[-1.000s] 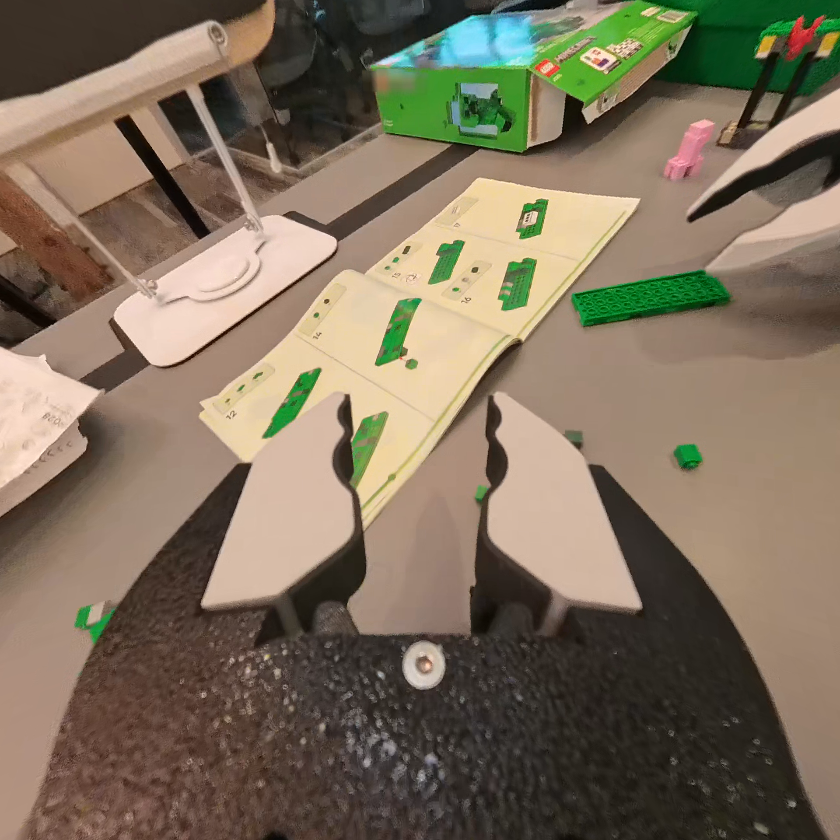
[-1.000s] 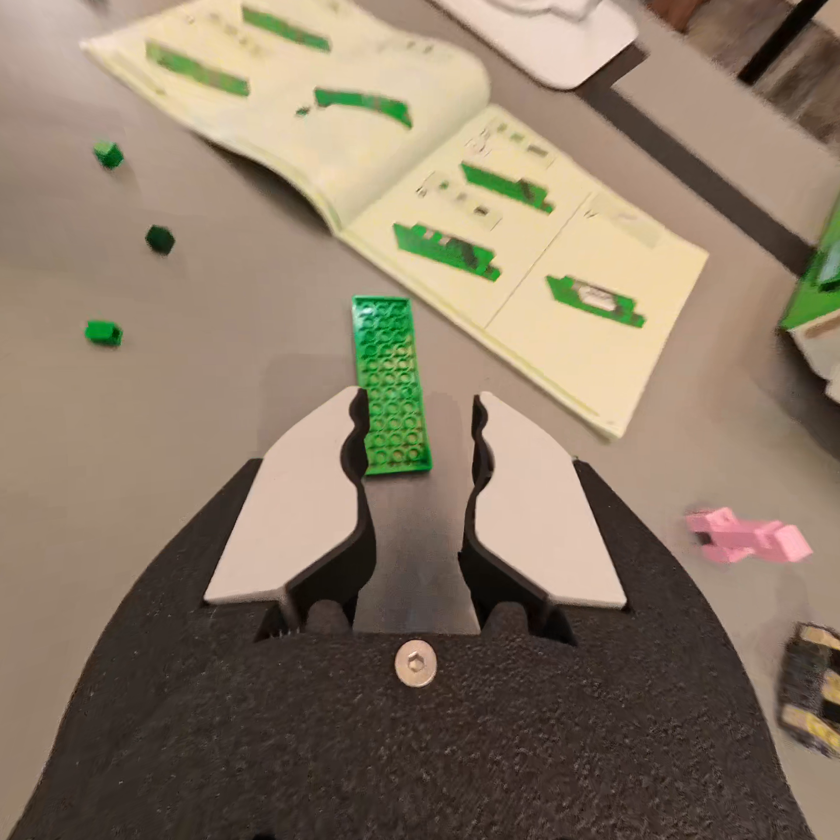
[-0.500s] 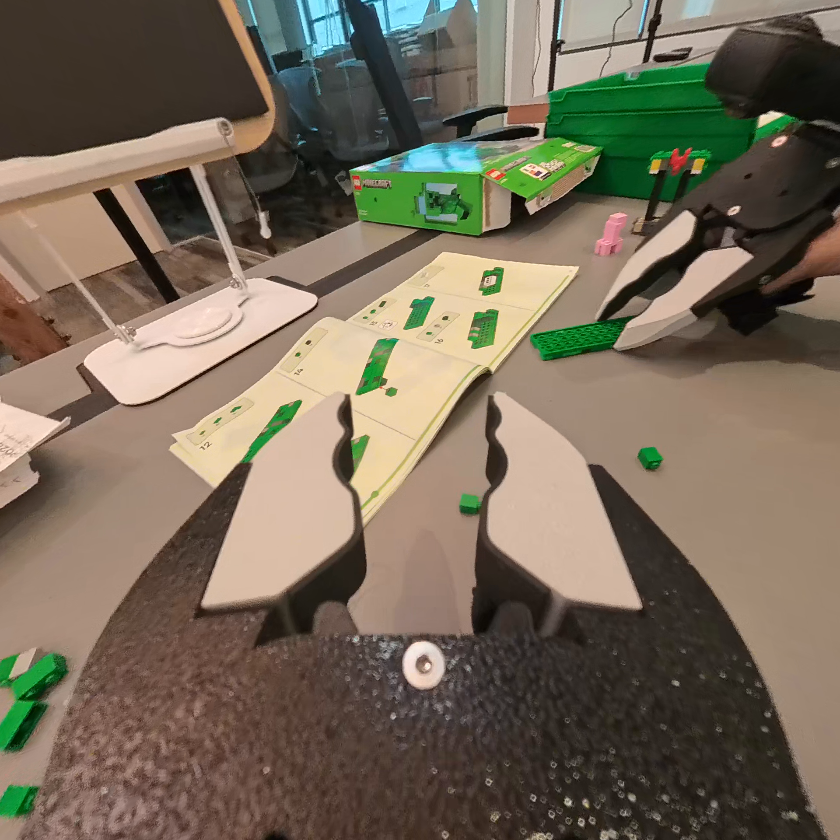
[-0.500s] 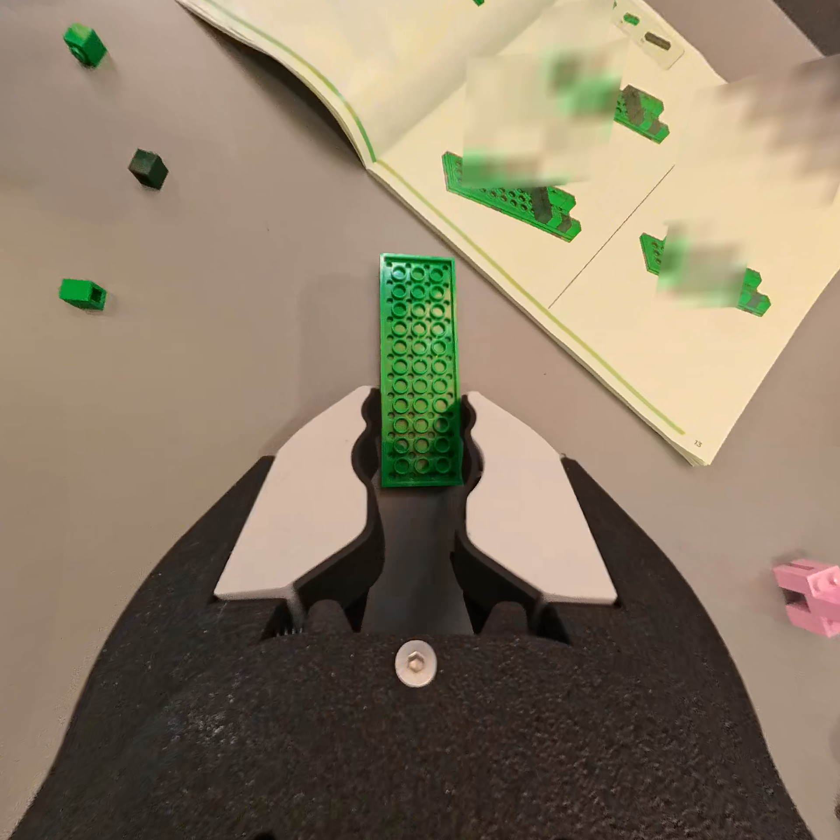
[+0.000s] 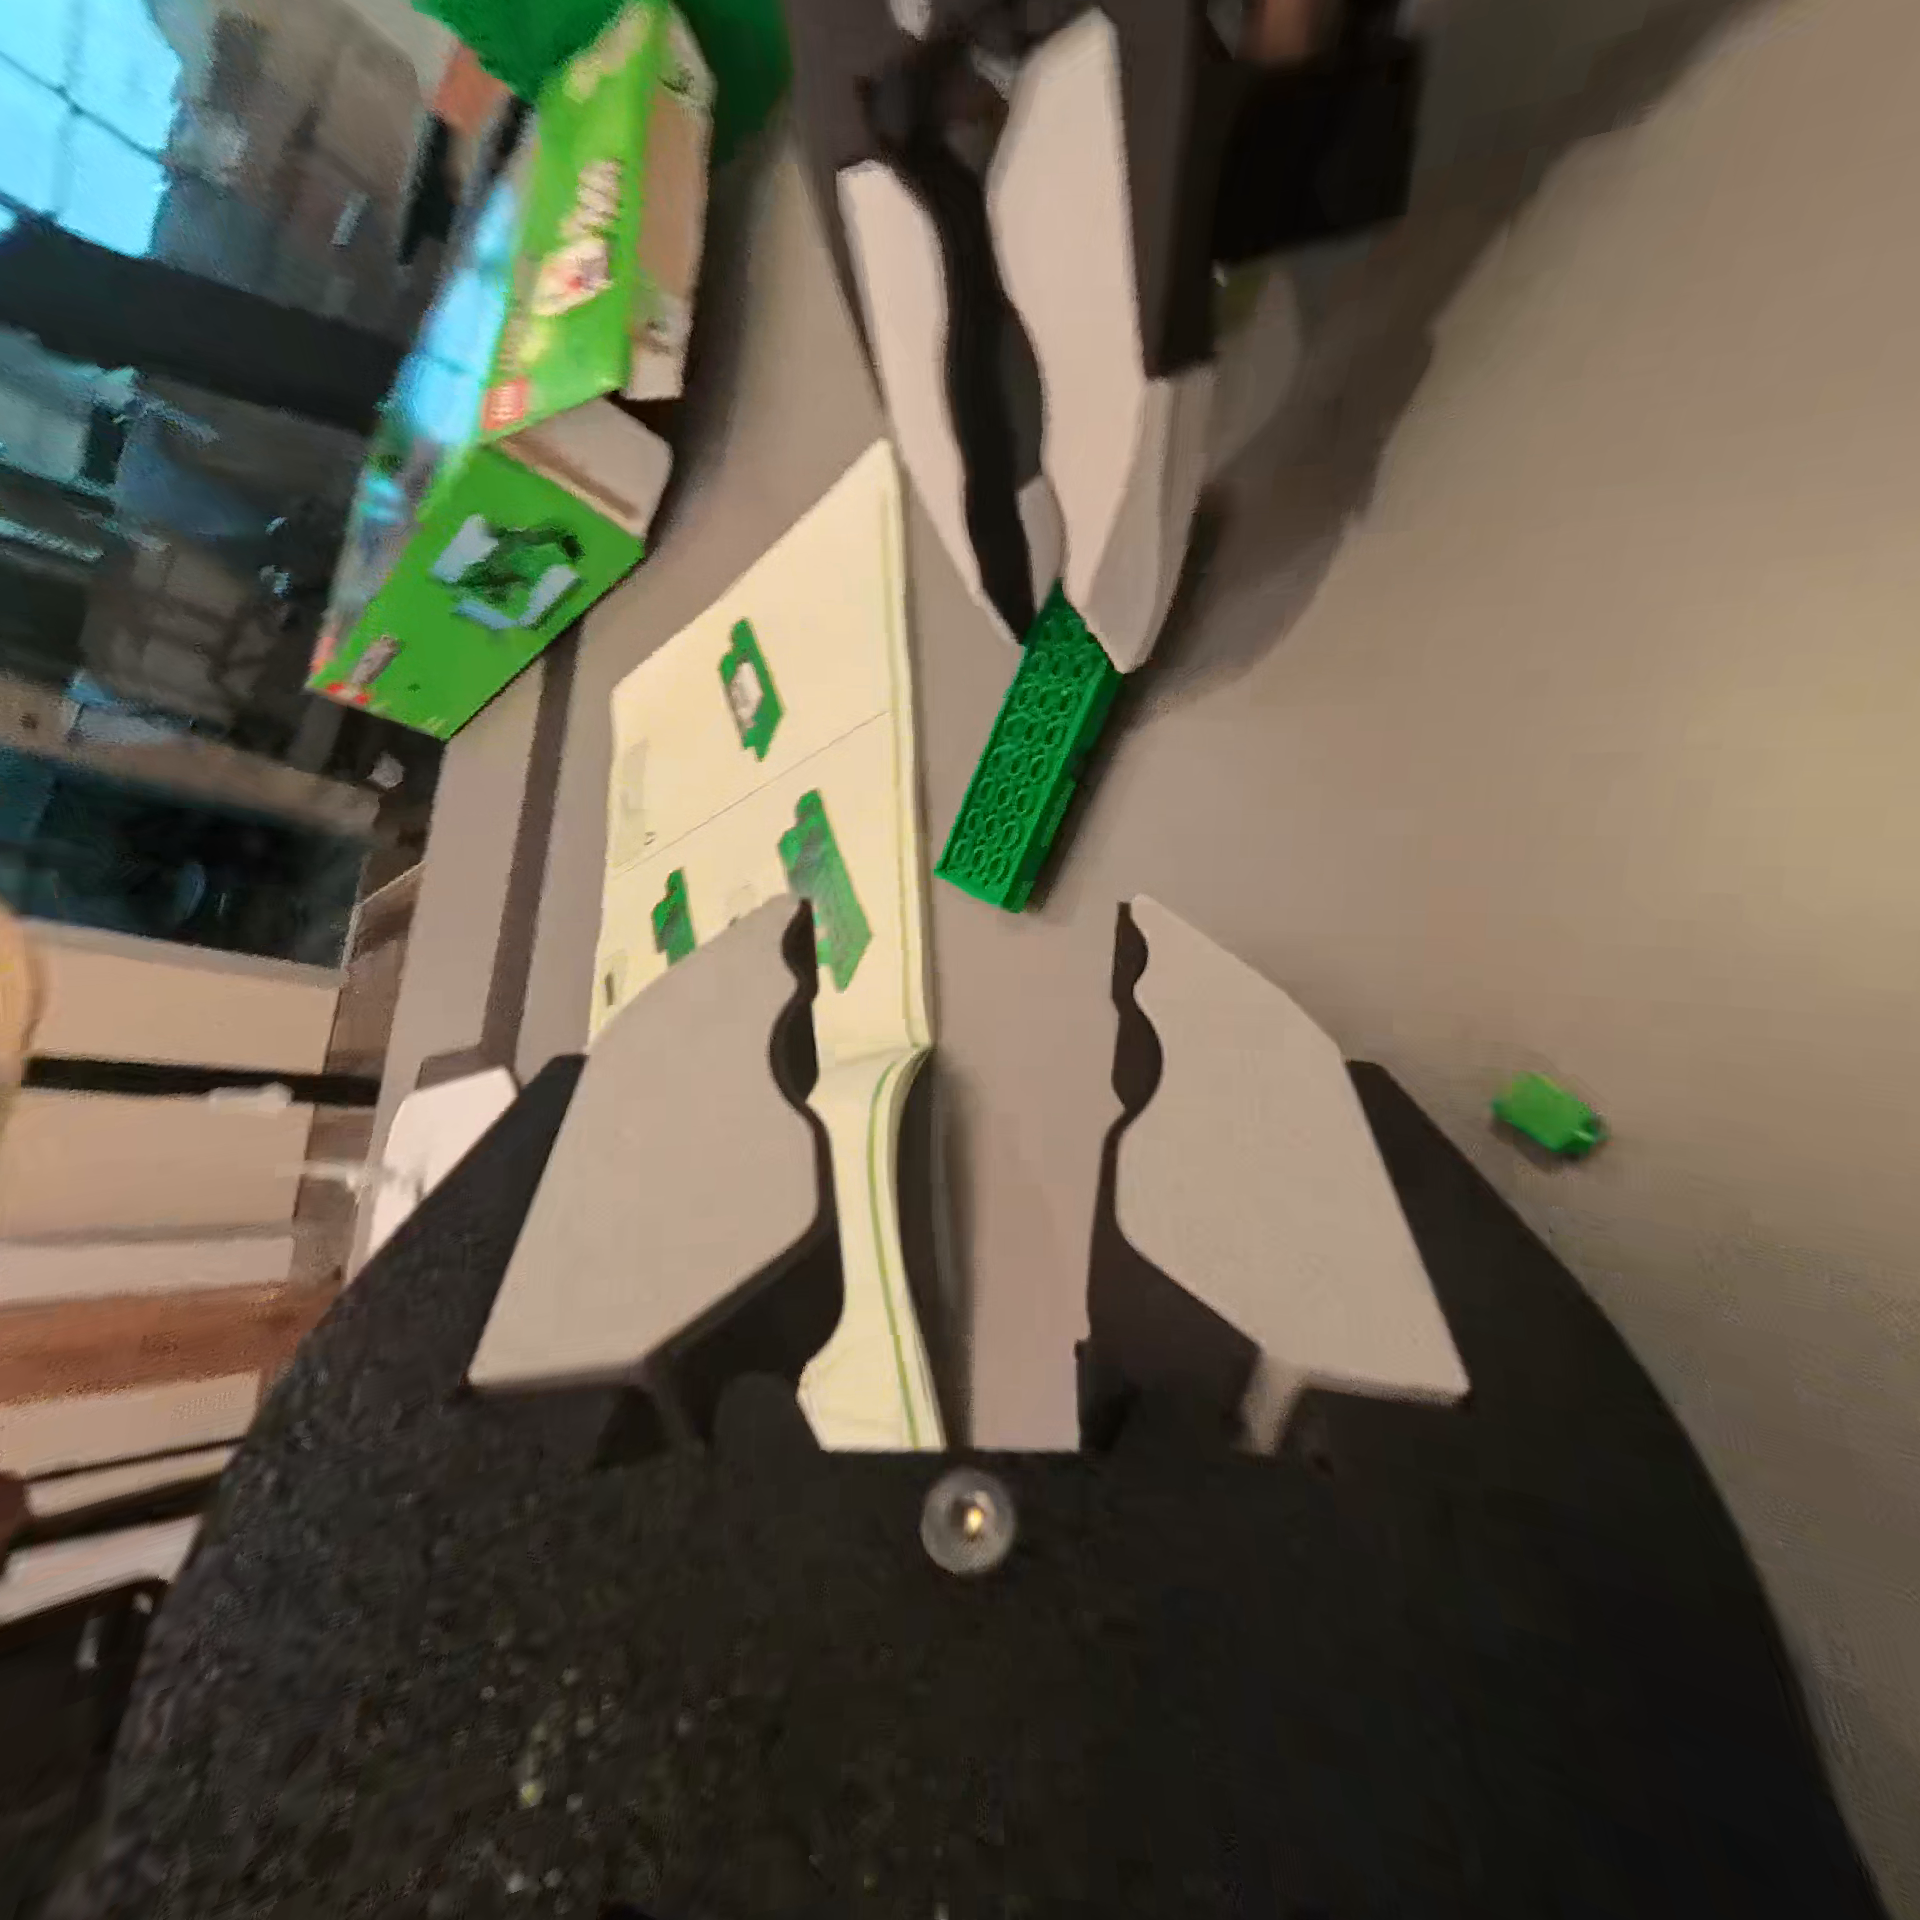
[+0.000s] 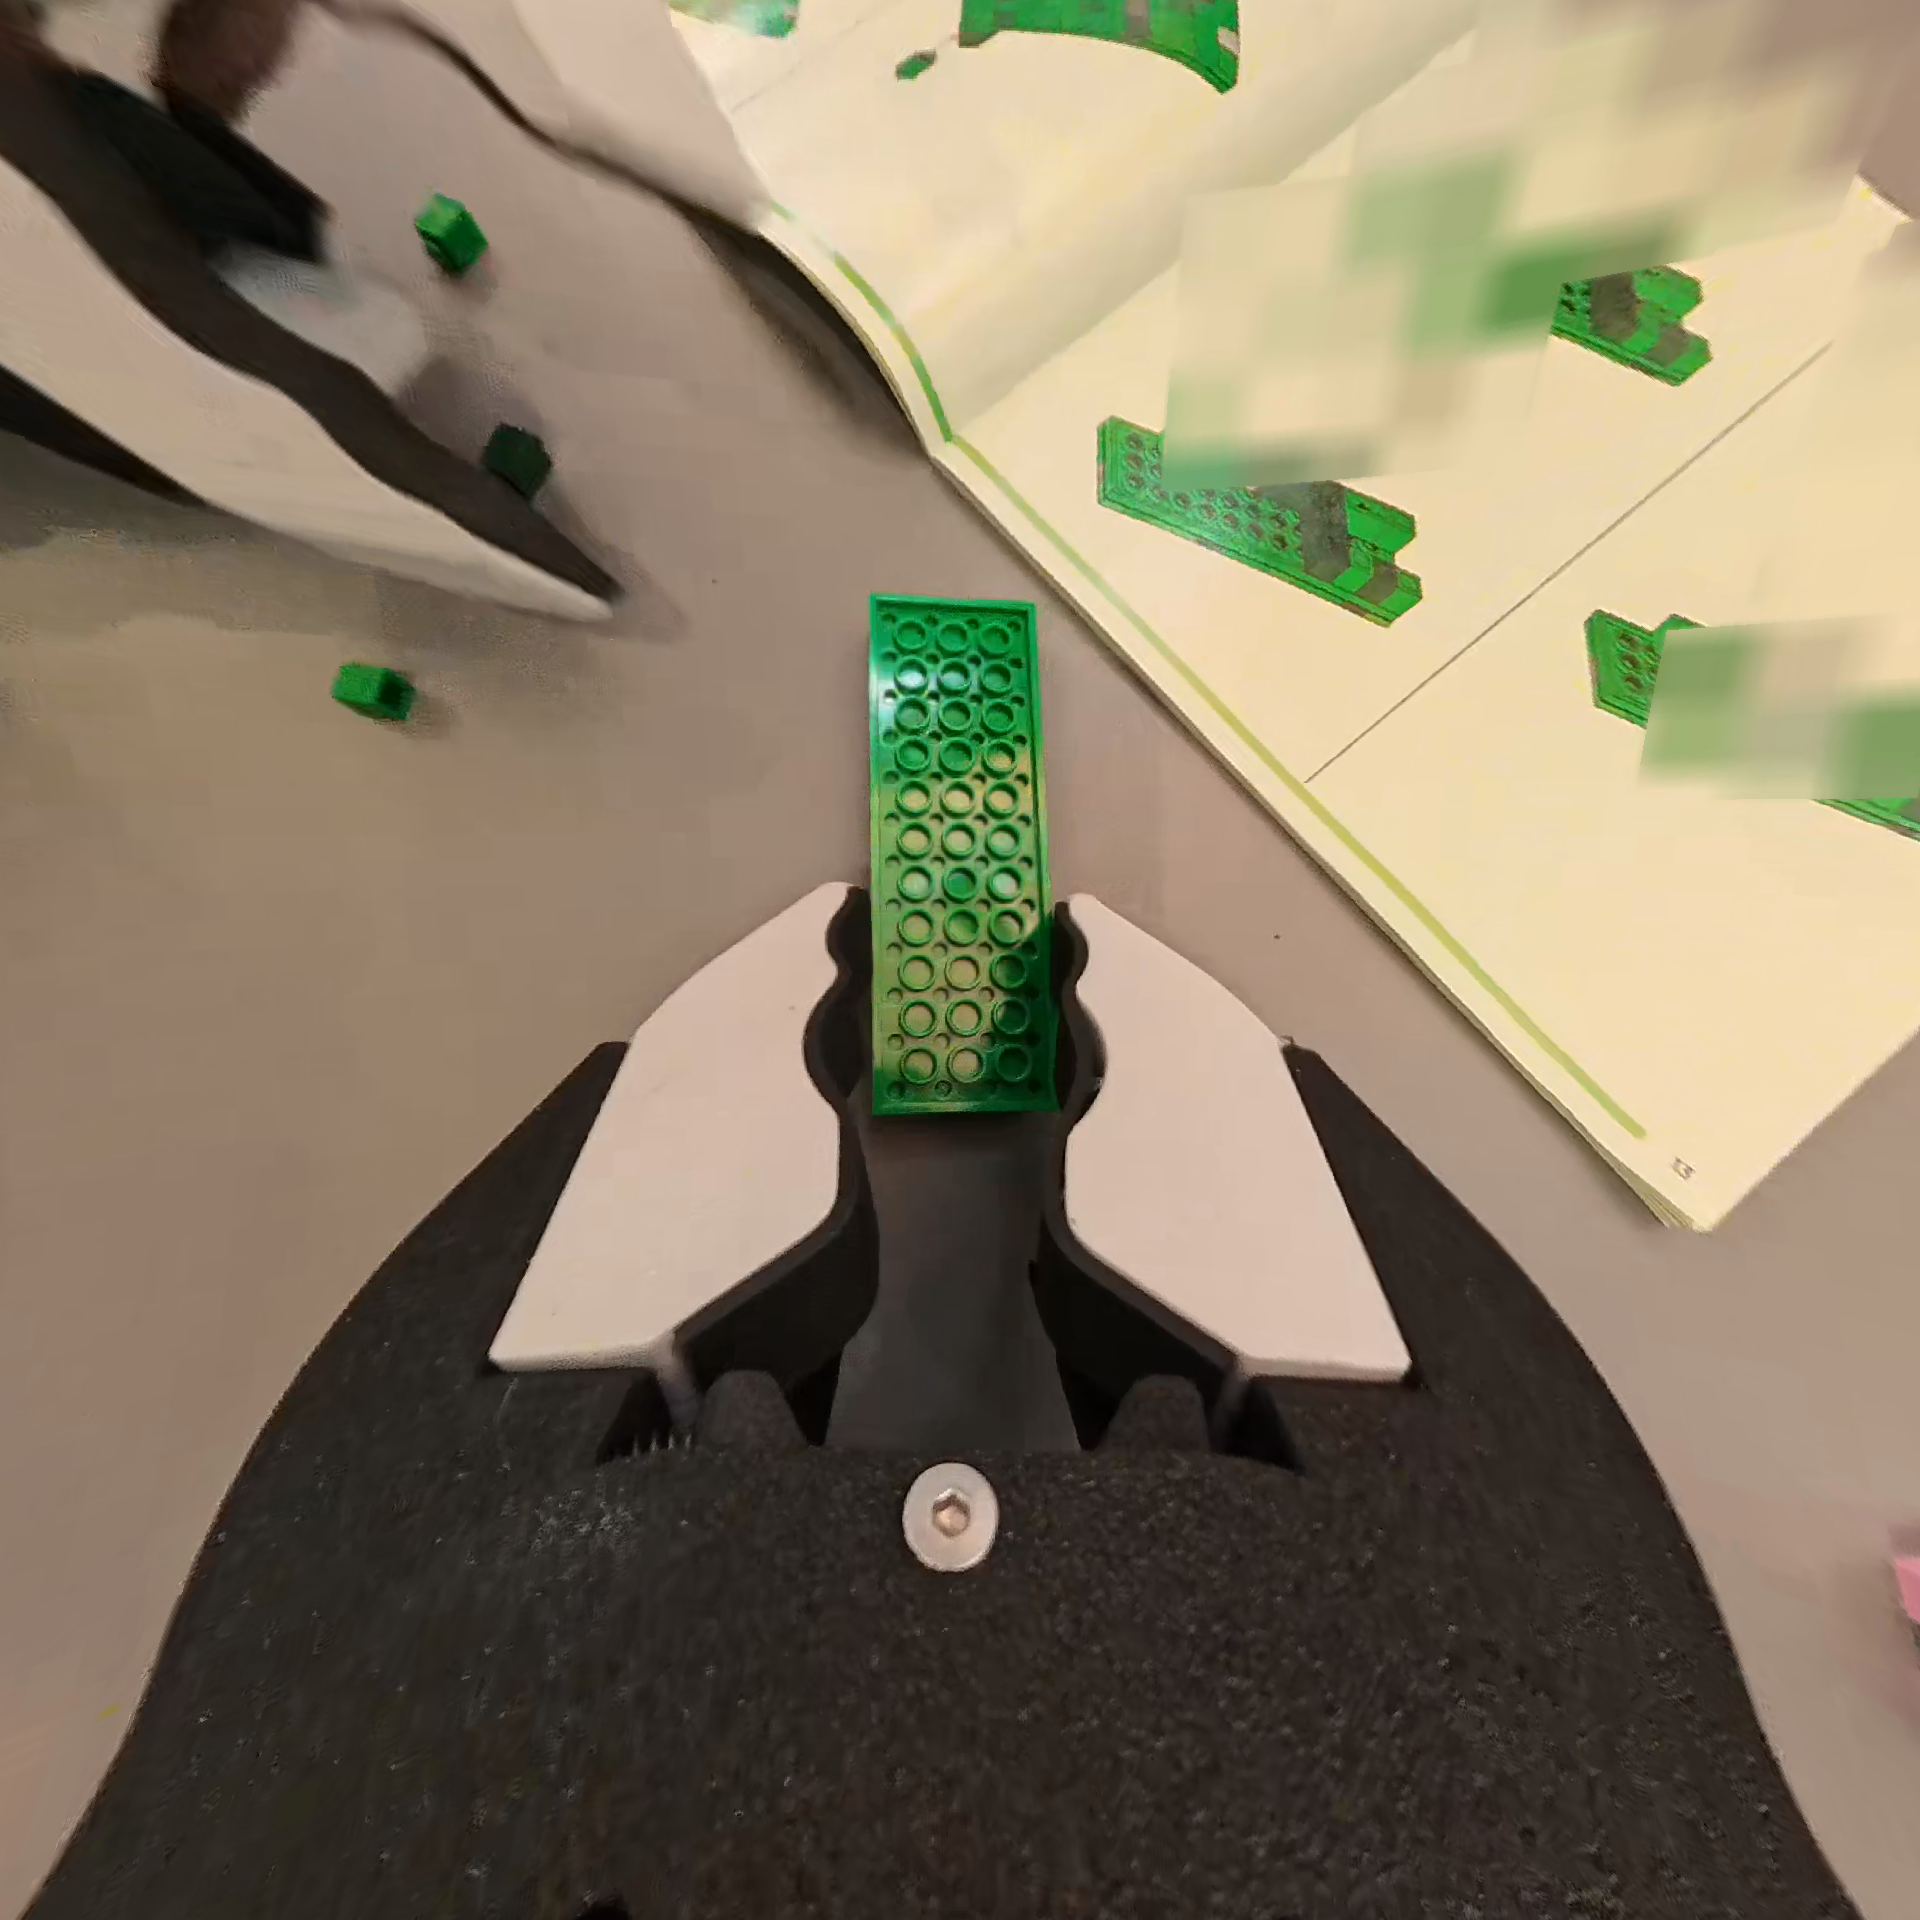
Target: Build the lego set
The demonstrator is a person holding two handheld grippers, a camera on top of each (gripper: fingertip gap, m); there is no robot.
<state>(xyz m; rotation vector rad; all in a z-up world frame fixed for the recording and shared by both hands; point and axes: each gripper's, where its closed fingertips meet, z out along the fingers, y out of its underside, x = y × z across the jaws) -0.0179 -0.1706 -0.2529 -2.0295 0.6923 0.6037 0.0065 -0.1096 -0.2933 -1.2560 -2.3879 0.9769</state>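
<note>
My right gripper is shut on the near end of a long green studded plate, which shows its hollow underside. Both pads press on its long edges. The plate's free end sticks out ahead over the grey table. In the left wrist view the plate hangs from the right gripper at the top. My left gripper is open and empty, rolled on its side, just short of the plate's free end. One of its fingers shows blurred at the upper left of the right wrist view.
An open instruction booklet lies beside the plate; it also shows in the left wrist view. Small green bricks lie scattered on the table. A green box stands farther off. A pink piece lies at the right edge. Across from one pair of fingers to the other is roughly 8 cm. The pink piece is about 15 cm from my right fingertips and 25 cm from my left.
My right gripper slid over the plate's end and its pads shut on it, then held. My left gripper rolled onto its side and swung in toward the plate's free end, staying open.
</note>
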